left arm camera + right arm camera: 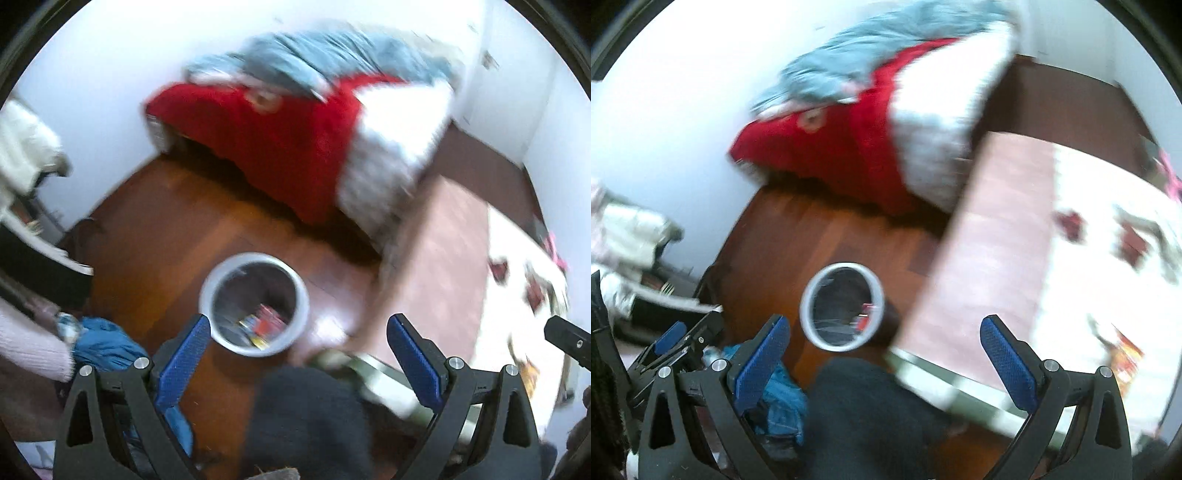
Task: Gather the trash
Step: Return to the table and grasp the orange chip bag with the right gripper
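Blue-padded fingers (pixel 188 354) of the left gripper (pixel 295 350) are spread wide with nothing between them; the right gripper (pixel 882 350) is likewise released and empty. Just beyond both, a white-rimmed bin (pixel 255 302) stands upright on the wooden floor (pixel 155 229), with colourful wrappers (pixel 264 325) lying at its bottom. More trash, small red scraps (pixel 1071 223) and an orange packet (pixel 1126 362), is seen scattered on the white tabletop (pixel 1089 280) to the right, though blur hides its detail. Such pieces are judged light, thin and crushable, likely slippery; each would best be pinched across a raised edge or crumpled fold rather than a flat face. A bed with red cover (pixel 277 147) lies further back.
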The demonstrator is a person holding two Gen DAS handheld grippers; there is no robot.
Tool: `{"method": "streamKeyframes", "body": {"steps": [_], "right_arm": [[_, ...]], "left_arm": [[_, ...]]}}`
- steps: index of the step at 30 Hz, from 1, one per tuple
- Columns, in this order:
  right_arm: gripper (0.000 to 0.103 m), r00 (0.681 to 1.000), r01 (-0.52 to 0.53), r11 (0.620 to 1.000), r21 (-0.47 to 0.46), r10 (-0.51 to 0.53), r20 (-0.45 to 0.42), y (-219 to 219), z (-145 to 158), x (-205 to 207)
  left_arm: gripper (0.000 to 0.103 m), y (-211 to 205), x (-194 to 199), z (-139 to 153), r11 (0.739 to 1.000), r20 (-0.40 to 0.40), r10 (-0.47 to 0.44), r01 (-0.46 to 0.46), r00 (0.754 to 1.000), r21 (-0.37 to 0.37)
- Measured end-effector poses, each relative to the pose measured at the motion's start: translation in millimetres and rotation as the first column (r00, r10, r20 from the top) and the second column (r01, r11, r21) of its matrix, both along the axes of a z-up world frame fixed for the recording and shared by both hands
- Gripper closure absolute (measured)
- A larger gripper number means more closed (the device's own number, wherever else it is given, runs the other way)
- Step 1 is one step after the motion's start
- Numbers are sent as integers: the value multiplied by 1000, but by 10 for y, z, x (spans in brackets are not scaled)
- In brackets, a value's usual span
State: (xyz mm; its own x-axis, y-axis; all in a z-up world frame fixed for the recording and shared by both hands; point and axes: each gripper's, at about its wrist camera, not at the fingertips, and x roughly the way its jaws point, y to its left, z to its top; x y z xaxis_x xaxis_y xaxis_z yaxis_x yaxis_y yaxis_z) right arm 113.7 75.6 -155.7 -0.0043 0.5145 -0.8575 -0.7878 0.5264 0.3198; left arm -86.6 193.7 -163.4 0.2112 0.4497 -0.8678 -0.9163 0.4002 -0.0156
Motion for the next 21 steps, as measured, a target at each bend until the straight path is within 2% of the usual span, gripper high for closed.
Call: {"method": "streamKeyframes", "body": {"steps": [3, 7, 10, 13, 16, 18, 19, 21], "right_arm": [[0, 990, 137, 986, -97, -138, -9, -568, -335, 473], [0, 945, 313, 914, -259, -328, -16, -1268, -1025, 1200], [0, 915, 365, 871, -330, -400, -43, -1535, -1474, 1549], [0, 899, 391, 851, -350, -435, -55, -1612, -1775, 1755], [0, 886, 406, 843, -353, -458, -75, -1597, -1951, 1877], [6, 889, 408, 841, -355, -455, -57, -1570, -1988, 1895], [15, 893, 404, 841, -361, -448, -44, -1561, -2008, 1905], [23, 905, 394, 845, -362, -425, -6, -1565, -1984, 1896]], "left_arm": [[5, -236, 505, -372, 994, -32, -83, 81, 996, -72], [5, -529, 1203, -886, 974, -90, -185, 171, 979, -148], [5, -695, 1631, -1155, 960, -129, -233, 206, 964, -190], [5, -810, 1850, -1289, 951, -149, -257, 223, 955, -214], [5, -877, 2049, -1349, 942, -180, -289, 247, 940, -226], [5, -907, 2144, -1340, 937, -194, -313, 268, 930, -223], [5, -925, 2208, -1336, 933, -198, -326, 282, 924, -223], [5, -964, 2307, -1331, 926, -198, -348, 304, 916, -223]]}}
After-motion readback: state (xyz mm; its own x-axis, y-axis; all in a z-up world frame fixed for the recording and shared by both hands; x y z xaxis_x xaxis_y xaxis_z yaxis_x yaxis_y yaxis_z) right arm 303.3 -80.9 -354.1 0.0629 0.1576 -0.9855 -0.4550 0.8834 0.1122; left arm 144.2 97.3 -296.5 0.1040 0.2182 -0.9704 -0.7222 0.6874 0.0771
